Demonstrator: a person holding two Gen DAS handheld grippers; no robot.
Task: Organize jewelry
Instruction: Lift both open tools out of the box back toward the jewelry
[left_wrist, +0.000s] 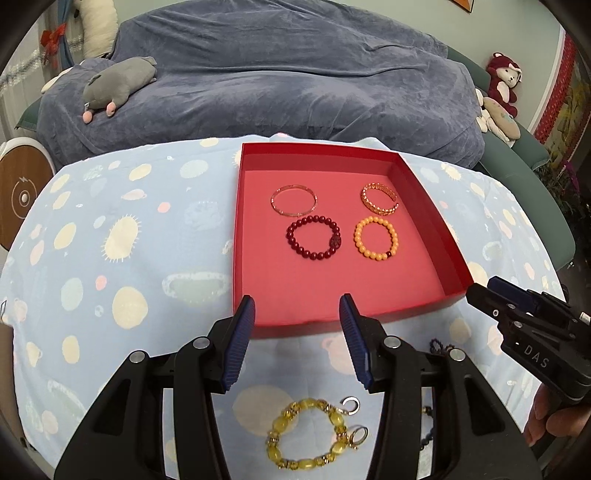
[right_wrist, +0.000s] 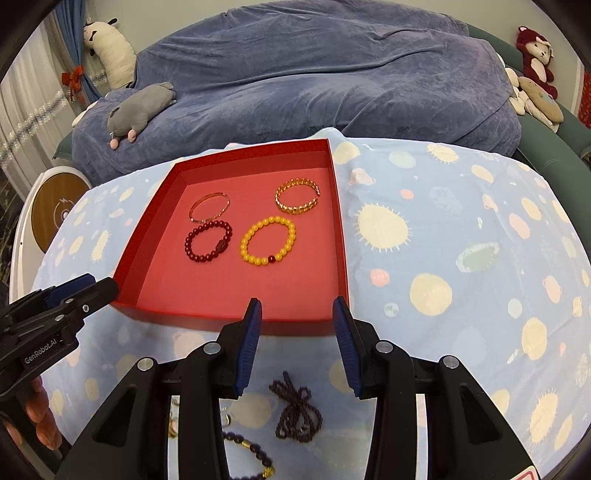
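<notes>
tray (left_wrist: 424, 206): matt red card, smooth
tablecloth (left_wrist: 110, 258): soft printed cloth, matt
thin bangle (left_wrist: 294, 201): shiny metal
yellow bracelet (left_wrist: 308, 437): glossy translucent beads
dark red bracelet (left_wrist: 313, 238): polished beads
gripper fingers (left_wrist: 240, 343): ribbed blue pads on matt black plastic
blanket (left_wrist: 295, 81): plush velvety cloth

Red tray (left_wrist: 424, 192)'s near half lies bare; four bracelets (left_wrist: 314, 239) crowd its far half.
</notes>
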